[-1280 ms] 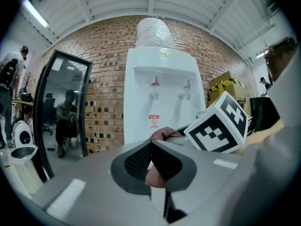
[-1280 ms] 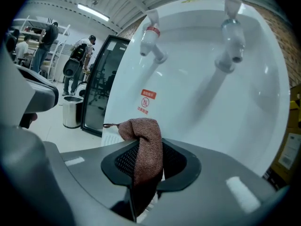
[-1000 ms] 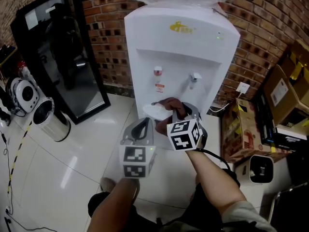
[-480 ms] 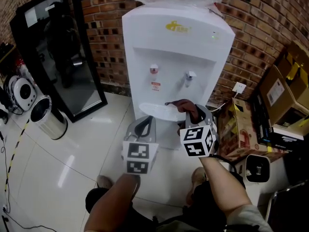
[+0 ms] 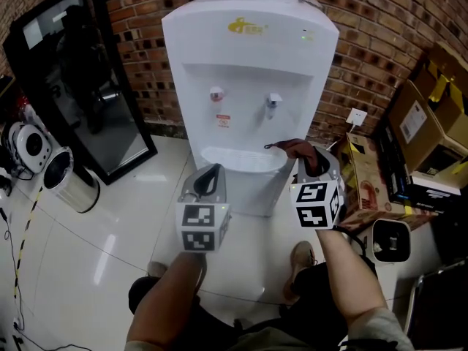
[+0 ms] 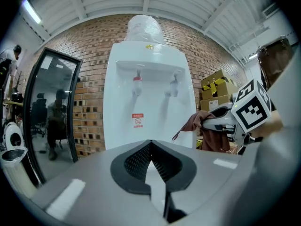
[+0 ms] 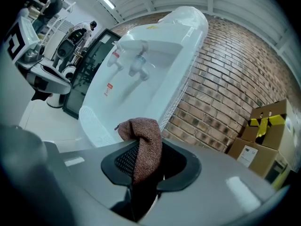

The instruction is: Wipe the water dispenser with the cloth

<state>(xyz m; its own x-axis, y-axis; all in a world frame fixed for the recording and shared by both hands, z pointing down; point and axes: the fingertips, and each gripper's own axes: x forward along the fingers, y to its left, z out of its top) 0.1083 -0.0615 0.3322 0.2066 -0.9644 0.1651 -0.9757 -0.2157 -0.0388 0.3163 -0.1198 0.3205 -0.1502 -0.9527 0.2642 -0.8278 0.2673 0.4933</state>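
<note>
Cloth [image 7: 143, 142]: brown, pinched in right gripper [image 5: 313, 161], beside water dispenser [image 5: 248, 64] front right corner; left gripper [image 6: 149, 149]: pressed together, empty; recommended: press cloth flat on the white panel, wipe in even overlapping strokes.

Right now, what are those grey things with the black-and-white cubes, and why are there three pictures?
They are two grippers, like big tongs, that a person holds, one in each hand; the cubes are part of them. One picture comes from a camera on the person's head, looking down. The other two come from cameras riding on each gripper, looking along its jaws. The left gripper is shut and empty. The right gripper pinches a brown cloth beside the white water dispenser, which stands on the shiny floor against a brick wall. Cardboard boxes sit to its right. The cloth is for wiping the dispenser.
</note>
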